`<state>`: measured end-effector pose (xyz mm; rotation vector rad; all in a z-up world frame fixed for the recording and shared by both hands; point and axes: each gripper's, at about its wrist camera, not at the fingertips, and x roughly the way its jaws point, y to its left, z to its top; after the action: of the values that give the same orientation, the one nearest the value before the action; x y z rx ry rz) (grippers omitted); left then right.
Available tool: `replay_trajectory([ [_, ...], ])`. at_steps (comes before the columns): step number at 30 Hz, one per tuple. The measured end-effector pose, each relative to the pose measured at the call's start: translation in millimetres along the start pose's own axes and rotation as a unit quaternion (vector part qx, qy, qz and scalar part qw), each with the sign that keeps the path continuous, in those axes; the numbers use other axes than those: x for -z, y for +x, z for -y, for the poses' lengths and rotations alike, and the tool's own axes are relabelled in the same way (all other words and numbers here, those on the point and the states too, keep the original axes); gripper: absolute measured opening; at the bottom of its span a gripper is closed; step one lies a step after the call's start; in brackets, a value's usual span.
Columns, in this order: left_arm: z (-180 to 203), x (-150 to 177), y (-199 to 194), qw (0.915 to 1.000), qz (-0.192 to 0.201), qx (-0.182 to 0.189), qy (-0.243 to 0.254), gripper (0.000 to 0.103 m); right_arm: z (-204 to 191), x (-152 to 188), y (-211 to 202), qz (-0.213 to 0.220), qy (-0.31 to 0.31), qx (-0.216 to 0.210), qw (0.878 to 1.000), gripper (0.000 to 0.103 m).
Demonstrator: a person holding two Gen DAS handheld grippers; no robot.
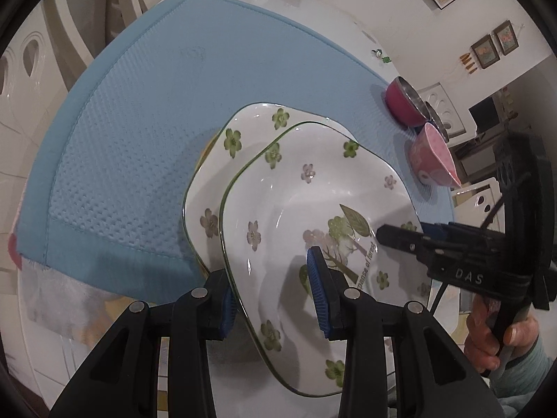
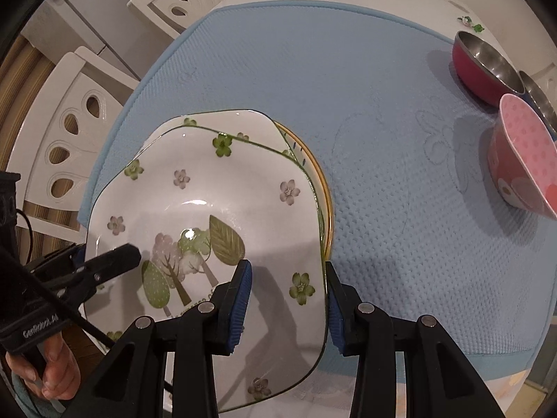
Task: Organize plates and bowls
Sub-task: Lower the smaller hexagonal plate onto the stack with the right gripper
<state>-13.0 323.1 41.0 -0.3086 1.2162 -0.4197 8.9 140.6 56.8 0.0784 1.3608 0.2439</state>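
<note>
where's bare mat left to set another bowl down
Free: the wide blue mat between the plate stack and the bowls, plus its far half. Crowded: the right edge, where the red metal bowl and pink dotted bowl cluster, and the near corner under the plates.

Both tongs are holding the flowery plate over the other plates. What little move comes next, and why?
Probably lower it gently. The left tongs and right tongs grip opposite edges of the top flowery plate, which sits slightly askew above a matching plate on the blue mat.
</note>
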Motion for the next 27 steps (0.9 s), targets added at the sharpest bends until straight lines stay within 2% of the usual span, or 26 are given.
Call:
replay_trajectory([
  [8, 2, -1, 0, 1.0, -0.005, -0.002, 0.001, 0.032, -9, -14, 10, -0.005, 0.003, 0.004, 1.0, 0.039],
  [13, -5, -1, -5, 0.9998, -0.012, 0.011, -0.009, 0.032, -4, -23, 7, 0.001, 0.014, -0.005, 1.0, 0.039],
  [21, 4, 13, -22, 0.9977, -0.041, -0.006, 0.055, 0.032, -3, -21, -7, 0.017, 0.018, -0.014, 1.0, 0.039],
  [24, -11, 18, -33, 0.9986, -0.03, -0.02, 0.04, 0.032, -5, -18, -11, 0.017, 0.02, -0.019, 0.999, 0.039],
  [27, -28, 17, -42, 0.9999, -0.01, 0.008, -0.001, 0.032, -5, -13, -12, 0.015, 0.025, -0.026, 0.999, 0.039],
])
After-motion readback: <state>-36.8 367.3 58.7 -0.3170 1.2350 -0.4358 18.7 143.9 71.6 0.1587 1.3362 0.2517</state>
